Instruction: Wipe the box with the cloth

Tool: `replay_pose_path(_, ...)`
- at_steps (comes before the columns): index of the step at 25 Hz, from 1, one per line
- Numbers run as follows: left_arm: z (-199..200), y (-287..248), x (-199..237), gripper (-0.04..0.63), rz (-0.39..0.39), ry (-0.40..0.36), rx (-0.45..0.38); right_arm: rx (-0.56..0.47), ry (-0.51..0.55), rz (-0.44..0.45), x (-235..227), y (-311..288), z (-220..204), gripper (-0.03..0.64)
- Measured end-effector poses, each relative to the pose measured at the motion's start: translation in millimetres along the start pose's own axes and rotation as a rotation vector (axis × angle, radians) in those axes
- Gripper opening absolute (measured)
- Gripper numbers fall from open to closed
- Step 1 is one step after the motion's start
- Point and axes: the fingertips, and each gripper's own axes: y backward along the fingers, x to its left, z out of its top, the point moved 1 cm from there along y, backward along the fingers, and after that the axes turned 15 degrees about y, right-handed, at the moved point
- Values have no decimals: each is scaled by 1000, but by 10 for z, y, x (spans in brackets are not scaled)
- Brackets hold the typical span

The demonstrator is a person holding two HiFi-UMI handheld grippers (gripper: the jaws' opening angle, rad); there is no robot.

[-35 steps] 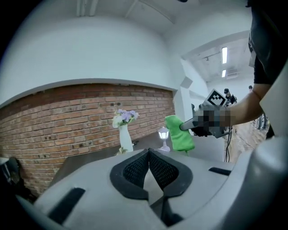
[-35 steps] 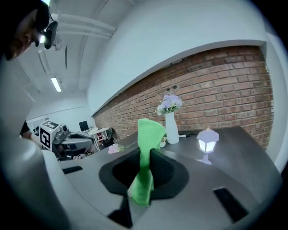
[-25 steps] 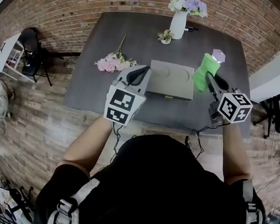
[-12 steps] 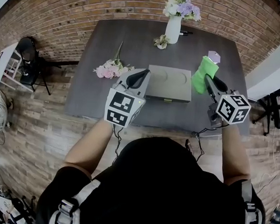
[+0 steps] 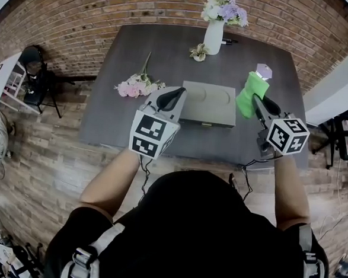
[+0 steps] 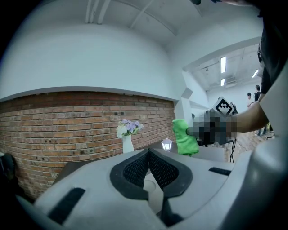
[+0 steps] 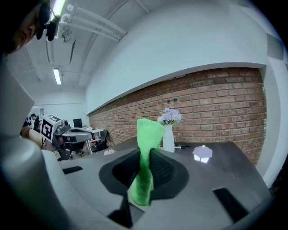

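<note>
A flat grey box (image 5: pixel 208 103) with a round dent in its lid lies in the middle of the dark table (image 5: pixel 116 113). My right gripper (image 5: pixel 257 101) is shut on a green cloth (image 5: pixel 250 93) (image 7: pixel 146 152), held in the air just right of the box. The cloth (image 6: pixel 183 136) also shows in the left gripper view, at the right. My left gripper (image 5: pixel 178 93) (image 6: pixel 148 155) hovers over the box's left end with its jaws closed and nothing between them.
A white vase of flowers (image 5: pixel 216 26) stands at the table's far edge, a small flower (image 5: pixel 198 51) beside it. A pink bouquet (image 5: pixel 137 85) lies left of the box. A small lit lantern (image 5: pixel 263 71) sits at the far right. A black chair (image 5: pixel 36 72) stands left of the table.
The view has shifted slightly. Both grippers hold nearly the same places; the right gripper with the cloth has edged a little toward the box.
</note>
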Motion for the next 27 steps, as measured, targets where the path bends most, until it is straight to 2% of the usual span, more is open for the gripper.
replay_pose_path(27,-98,39,-305,9,-7,-31,65,23,-27,11,-58,218,-203,55)
